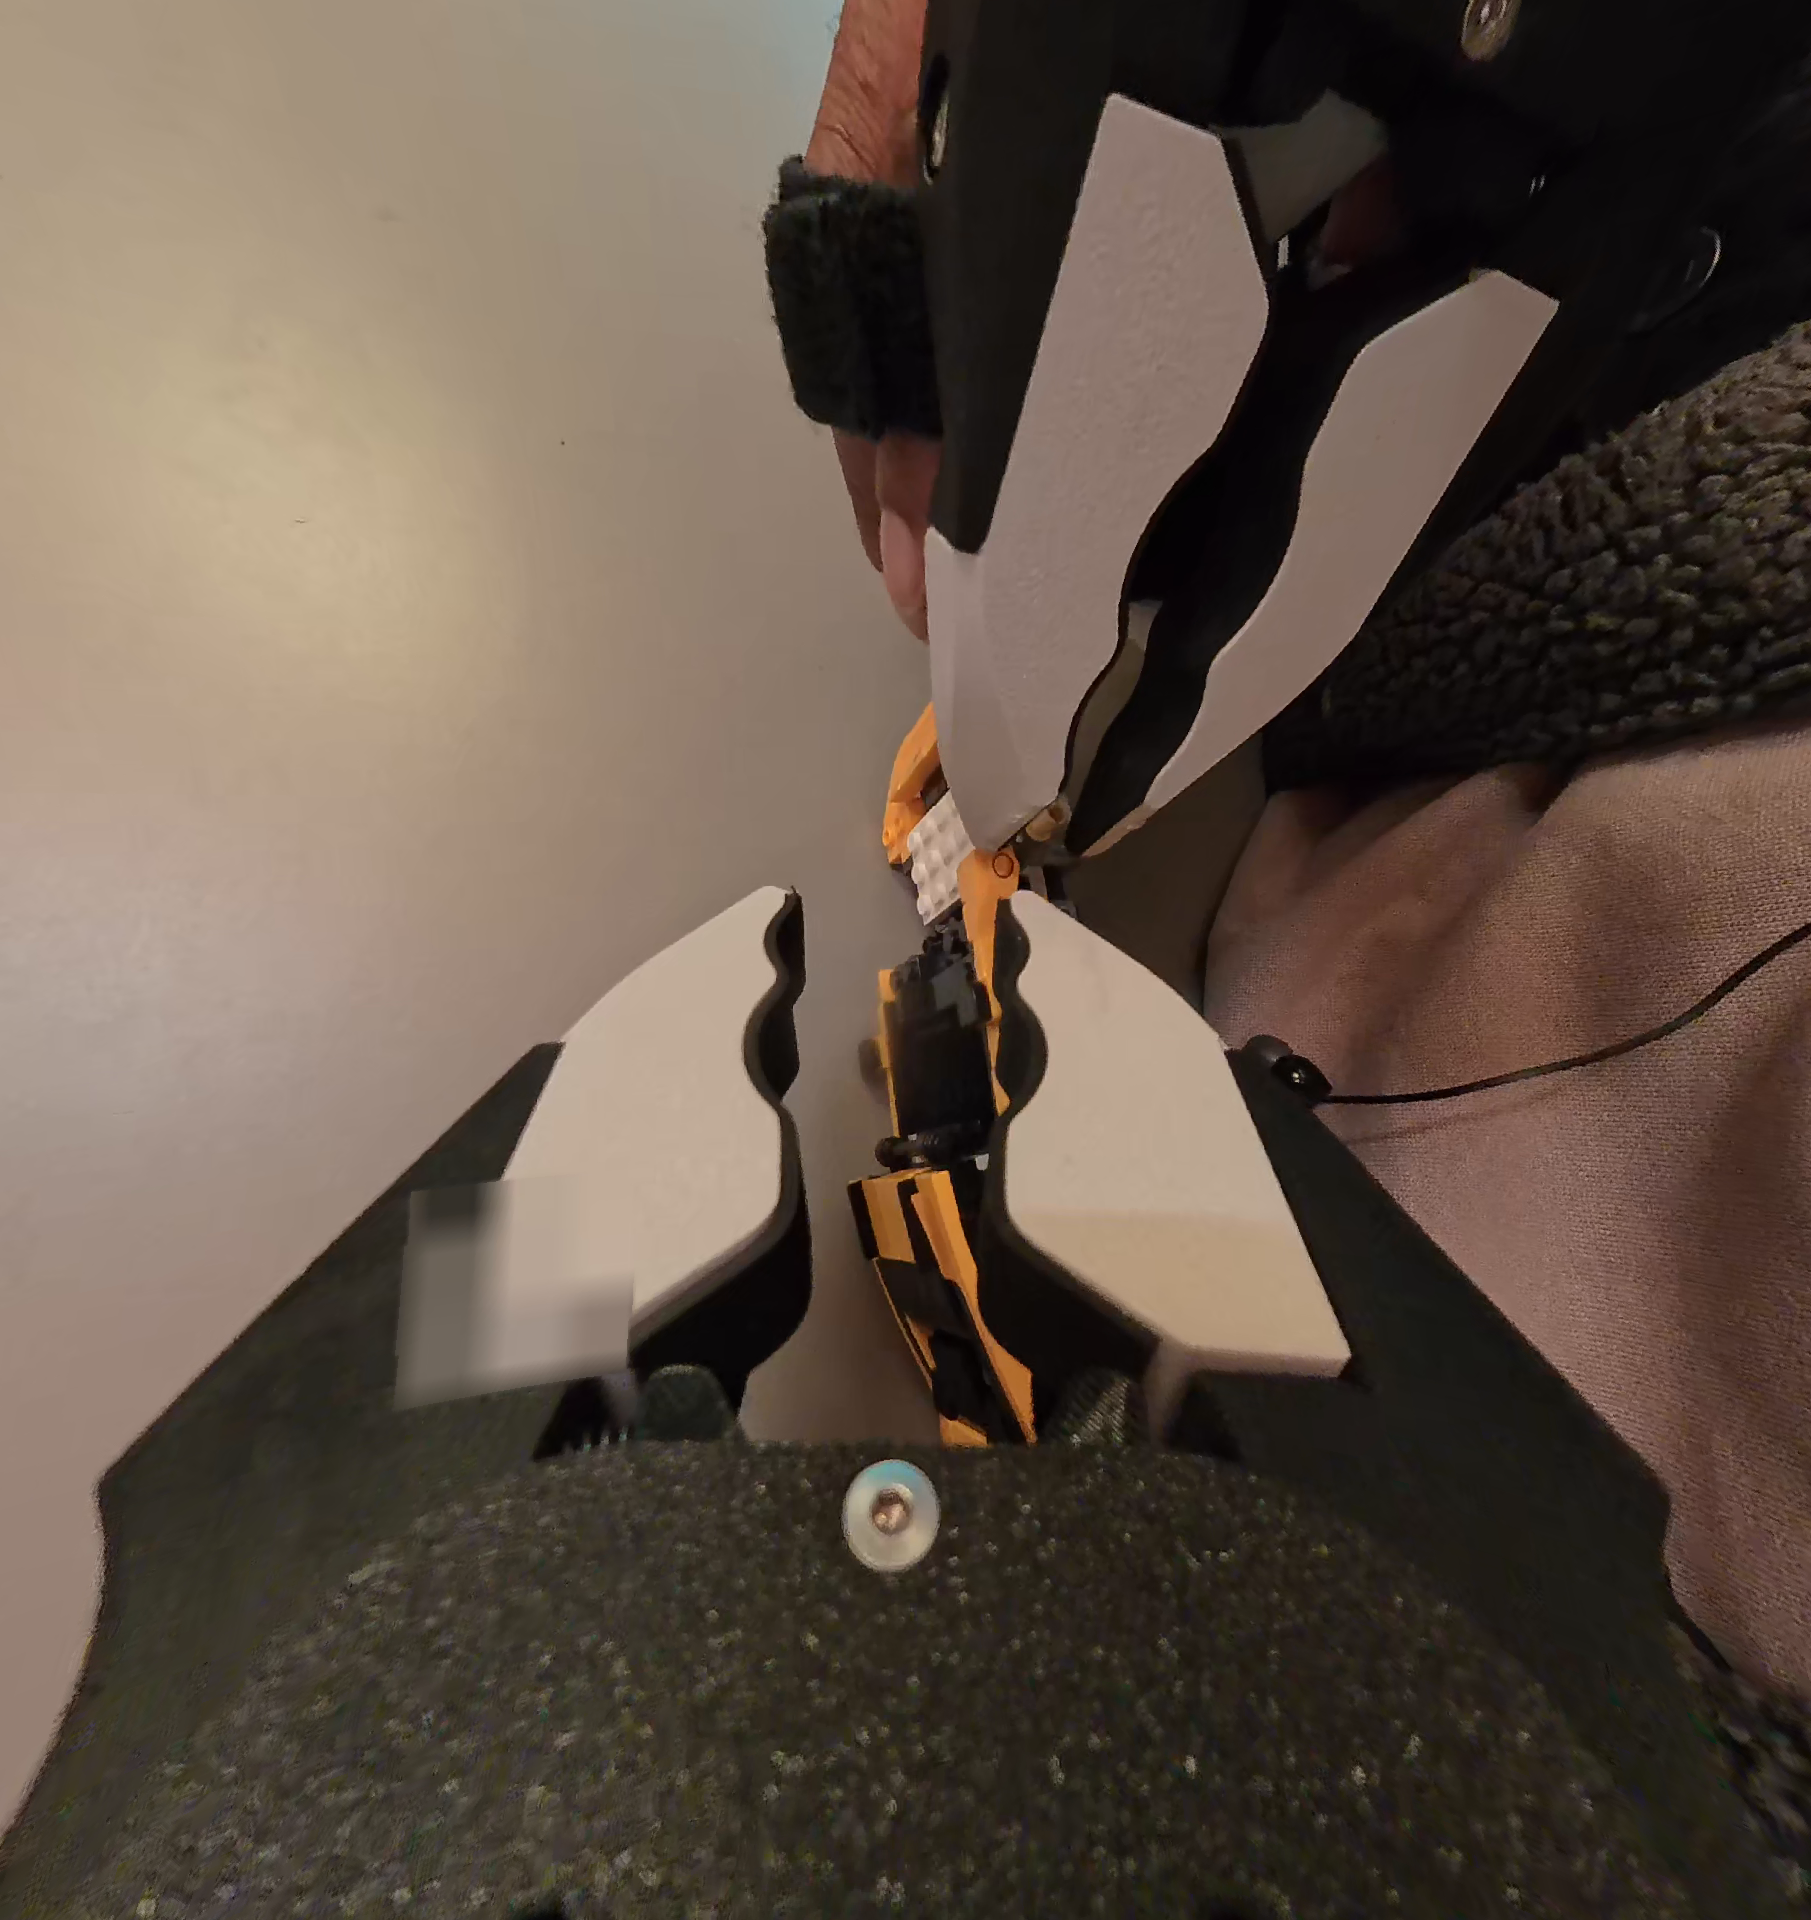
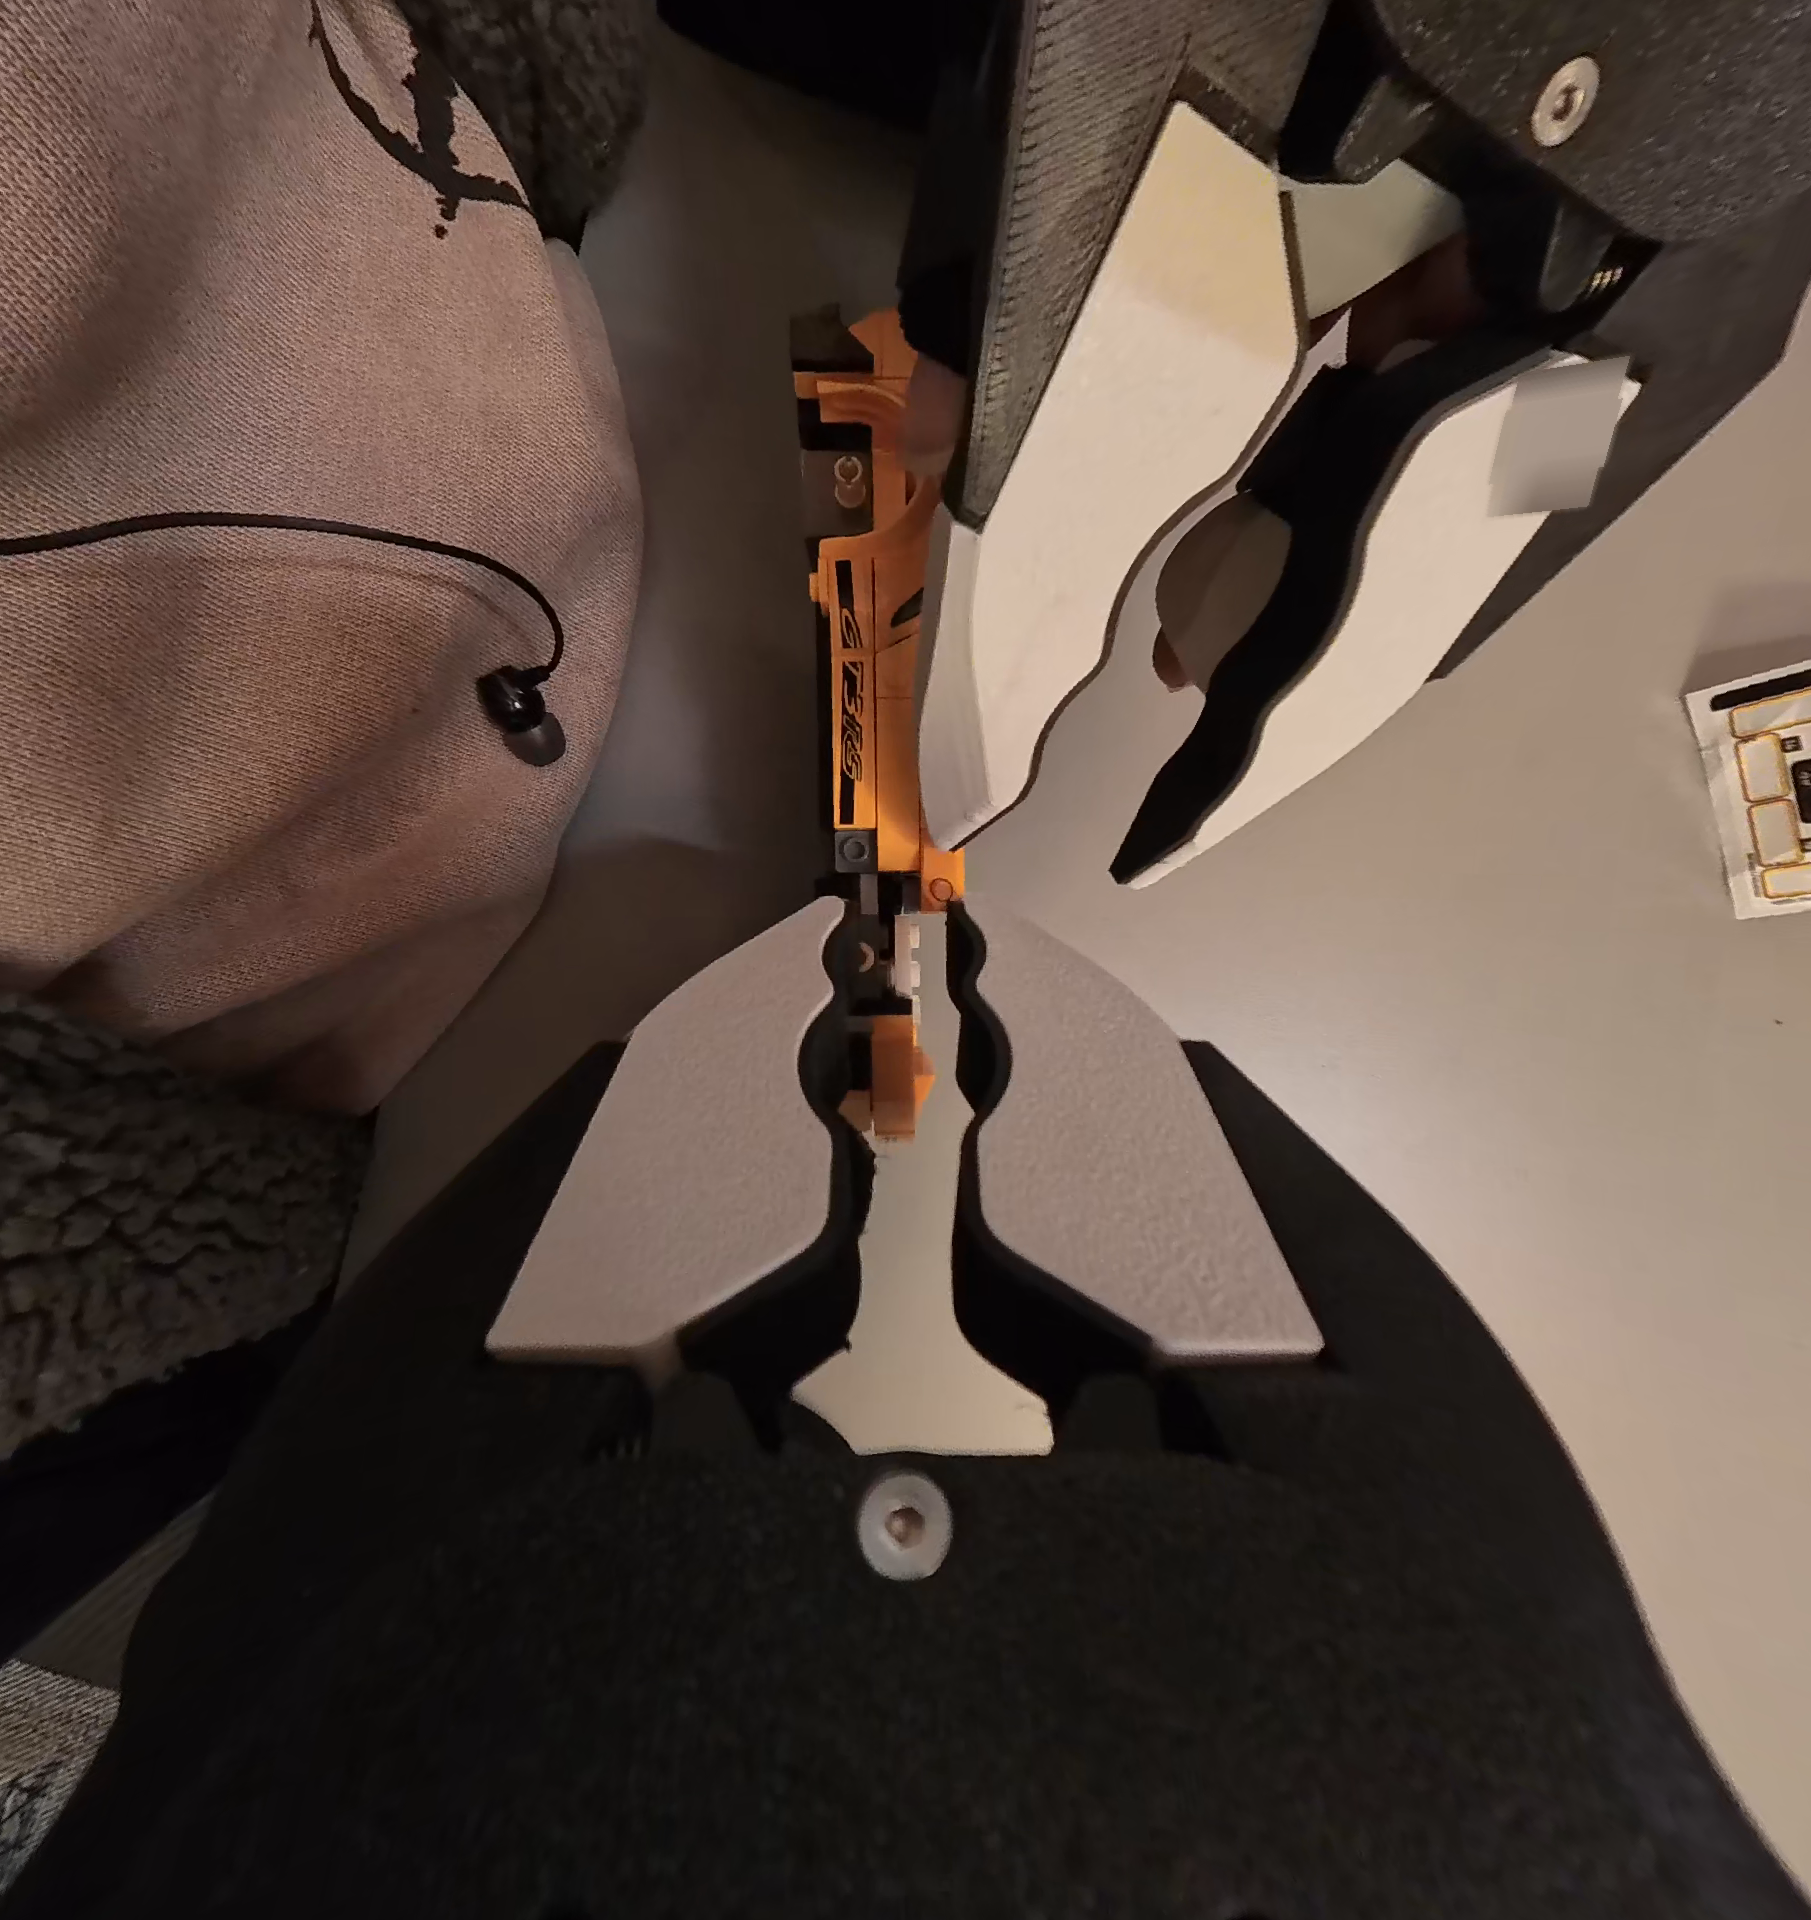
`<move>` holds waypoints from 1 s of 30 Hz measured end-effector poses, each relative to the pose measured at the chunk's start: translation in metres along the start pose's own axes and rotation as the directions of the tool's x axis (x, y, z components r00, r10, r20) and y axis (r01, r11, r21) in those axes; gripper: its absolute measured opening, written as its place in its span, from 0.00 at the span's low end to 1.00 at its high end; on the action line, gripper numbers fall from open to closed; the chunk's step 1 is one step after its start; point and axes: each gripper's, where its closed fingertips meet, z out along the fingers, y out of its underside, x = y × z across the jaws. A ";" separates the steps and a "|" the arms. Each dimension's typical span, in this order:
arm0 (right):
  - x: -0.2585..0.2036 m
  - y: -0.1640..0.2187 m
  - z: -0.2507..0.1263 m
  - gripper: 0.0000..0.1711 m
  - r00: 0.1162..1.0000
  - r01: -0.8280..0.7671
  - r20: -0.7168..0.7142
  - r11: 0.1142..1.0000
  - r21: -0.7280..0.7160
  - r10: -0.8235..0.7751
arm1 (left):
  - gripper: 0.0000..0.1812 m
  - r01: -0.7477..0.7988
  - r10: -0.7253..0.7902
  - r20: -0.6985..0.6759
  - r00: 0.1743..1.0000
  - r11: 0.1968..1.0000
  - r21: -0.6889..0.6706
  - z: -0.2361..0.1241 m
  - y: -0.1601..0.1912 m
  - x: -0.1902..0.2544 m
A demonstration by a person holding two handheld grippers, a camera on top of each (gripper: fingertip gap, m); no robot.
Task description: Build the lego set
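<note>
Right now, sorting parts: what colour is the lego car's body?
Orange with black stripes on the lego car; clearest in the left wrist view.

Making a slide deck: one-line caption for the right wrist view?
Right gripper closes on one end of the orange lego car while the left gripper meets it above a white table.

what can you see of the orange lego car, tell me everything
The lego car is a partly built orange and black model of glossy plastic bricks, with black stripe decals, lettering on its side and a white studded plate at one end. It seems to lie on its side at the edge of the pale table. The left gripper stands open around its middle, one finger against it; the right gripper closes on the white-plate end.
</note>
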 end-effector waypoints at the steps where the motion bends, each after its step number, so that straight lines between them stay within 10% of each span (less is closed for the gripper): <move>1: 0.000 0.000 0.000 0.09 1.000 -0.001 0.000 1.000 -0.002 0.001 | 0.19 0.000 0.000 -0.001 1.000 1.000 0.000 0.000 0.000 0.000; 30: 0.008 0.000 -0.005 0.09 0.984 -0.177 0.029 0.981 0.077 0.175 | 0.18 0.007 -0.007 0.026 1.000 1.000 0.026 -0.009 -0.004 -0.005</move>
